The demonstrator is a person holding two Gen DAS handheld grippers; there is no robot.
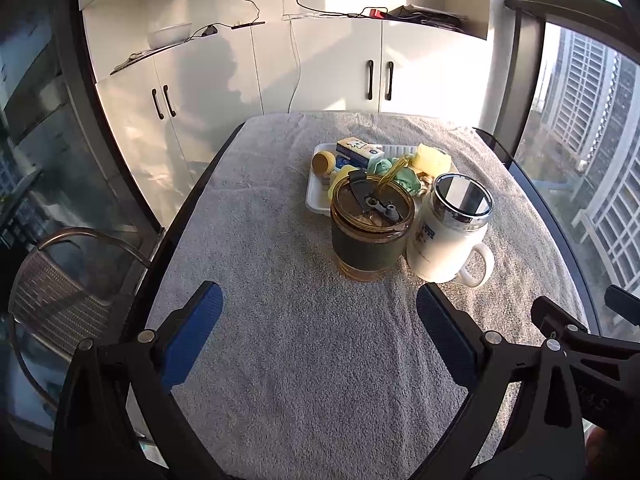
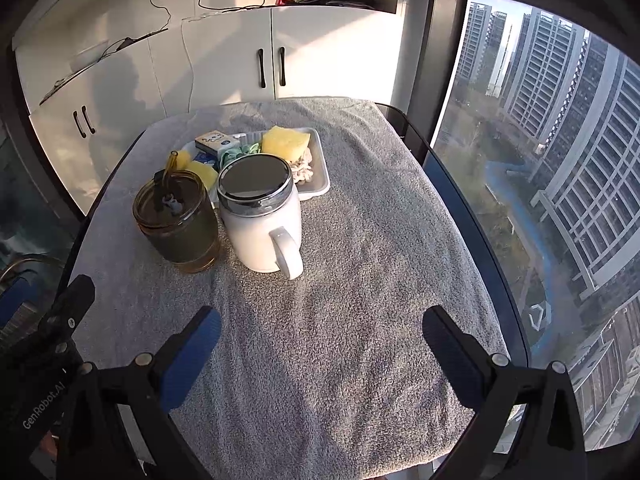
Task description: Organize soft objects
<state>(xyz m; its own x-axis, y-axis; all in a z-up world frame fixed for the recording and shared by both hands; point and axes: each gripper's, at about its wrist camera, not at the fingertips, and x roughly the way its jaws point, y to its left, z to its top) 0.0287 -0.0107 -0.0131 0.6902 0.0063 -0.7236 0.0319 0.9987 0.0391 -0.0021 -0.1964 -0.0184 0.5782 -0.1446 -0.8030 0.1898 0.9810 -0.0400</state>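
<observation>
A white tray (image 1: 314, 200) (image 2: 320, 160) at the far middle of the towel-covered table holds soft things: a yellow sponge (image 1: 430, 159) (image 2: 286, 142), a green cloth (image 1: 400, 172) (image 2: 248, 148), a beige scrunchie-like piece (image 2: 302, 170), smaller yellow pieces (image 2: 200, 170) and a tissue pack (image 1: 358, 151) (image 2: 216, 142). My left gripper (image 1: 320, 310) is open over bare towel, well short of the cups. My right gripper (image 2: 322, 332) is open too, with nothing between its fingers.
An amber glass tumbler (image 1: 370, 228) (image 2: 178, 224) with lid and straw and a white lidded mug (image 1: 450, 232) (image 2: 262, 220) stand in front of the tray. White cabinets behind; a window at the right; a chair (image 1: 52, 292) at the left. The grey towel (image 2: 360, 240) shows bare at the near side.
</observation>
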